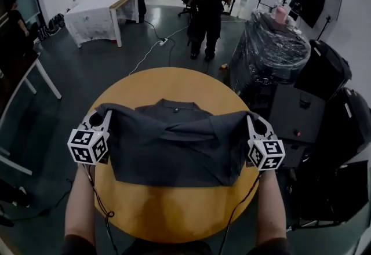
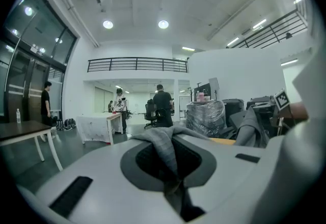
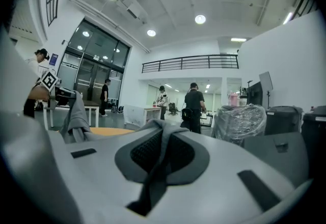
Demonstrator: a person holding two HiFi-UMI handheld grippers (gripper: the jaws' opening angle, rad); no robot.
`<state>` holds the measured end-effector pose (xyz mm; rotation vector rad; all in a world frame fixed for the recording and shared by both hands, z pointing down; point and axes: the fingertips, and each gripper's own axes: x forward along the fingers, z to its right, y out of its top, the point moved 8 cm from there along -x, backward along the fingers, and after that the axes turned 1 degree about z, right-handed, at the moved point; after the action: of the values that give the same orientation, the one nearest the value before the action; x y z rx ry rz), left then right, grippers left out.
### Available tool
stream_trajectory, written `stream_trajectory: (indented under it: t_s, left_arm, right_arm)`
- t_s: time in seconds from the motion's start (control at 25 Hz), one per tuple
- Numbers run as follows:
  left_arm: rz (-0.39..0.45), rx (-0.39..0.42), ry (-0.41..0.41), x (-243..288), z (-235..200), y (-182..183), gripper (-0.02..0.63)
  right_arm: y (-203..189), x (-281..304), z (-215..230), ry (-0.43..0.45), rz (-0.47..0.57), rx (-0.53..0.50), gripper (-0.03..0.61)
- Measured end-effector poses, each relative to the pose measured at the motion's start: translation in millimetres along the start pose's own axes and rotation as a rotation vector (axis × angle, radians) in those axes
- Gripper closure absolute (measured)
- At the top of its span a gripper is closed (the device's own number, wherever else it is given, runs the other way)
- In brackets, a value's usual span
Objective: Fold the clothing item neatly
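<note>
One grey garment [image 1: 174,144], one round table [image 1: 174,213] beneath it, and two at the table's sides: left hand-held gripper [image 1: 97,117], right hand-held gripper [image 1: 258,126].

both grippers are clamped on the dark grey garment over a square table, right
Not quite: the table is round, not square, as the head view shows. The rest holds: the left gripper and the right gripper are each shut on the dark grey garment over it.
</note>
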<state>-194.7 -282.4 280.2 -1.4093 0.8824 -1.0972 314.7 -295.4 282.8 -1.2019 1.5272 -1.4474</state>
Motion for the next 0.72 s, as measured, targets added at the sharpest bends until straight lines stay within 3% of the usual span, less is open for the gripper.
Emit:
stream_trajectory:
  t_s: [0.16, 0.4, 0.56, 0.72]
  left_arm:
    - [-0.022, 0.036, 0.018, 65.6, -27.1, -8.0, 0.588]
    - [-0.068, 0.012, 0.044, 171.8, -59.1, -50.5, 0.588]
    - [-0.205, -0.003, 0.089, 223.8, -78.3, -92.5, 0.588]
    - [-0.370, -0.017, 0.087, 262.0, -79.8, -140.4, 0.588]
  right_arm:
    - [-4.9, 63.0, 13.7, -0.067, 0.009, 0.001, 0.575]
    - [-48.6, 155.1, 41.9, -0.164, -0.044, 0.024, 0.575]
    - [-87.2, 201.3, 47.4, -0.181, -0.124, 0.036, 0.575]
    - [-131.7, 235.8, 38.0, -0.148, -0.254, -0.040, 0.575]
